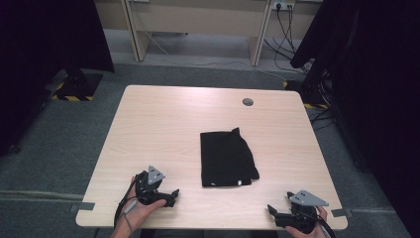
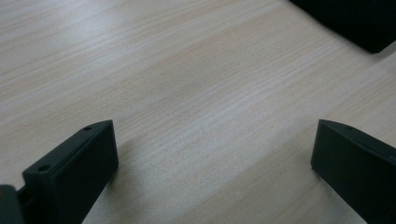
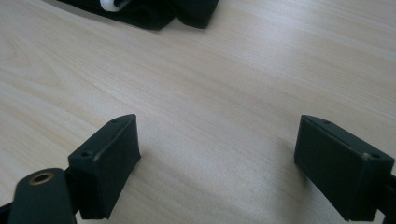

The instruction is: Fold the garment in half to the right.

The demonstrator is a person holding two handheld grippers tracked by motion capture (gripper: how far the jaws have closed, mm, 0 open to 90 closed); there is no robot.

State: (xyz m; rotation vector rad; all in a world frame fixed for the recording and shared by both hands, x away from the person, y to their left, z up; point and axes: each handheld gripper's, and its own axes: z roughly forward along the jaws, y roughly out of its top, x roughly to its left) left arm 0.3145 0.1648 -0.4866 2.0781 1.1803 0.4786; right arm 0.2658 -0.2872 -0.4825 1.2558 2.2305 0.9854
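Resting low, both grippers point(image 1: 173, 195) point(image 1: 271, 210) agape

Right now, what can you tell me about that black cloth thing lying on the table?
The folded black cloth looks like soft fabric, folded into a rough rectangle with a wrinkled, uneven right side and a small peak at its top edge. A tiny white bit shows at its near edge. It lies flat a little right of the middle of the light wooden table. Nothing touches it but the table; both tongs sit apart from it, near the front edge.
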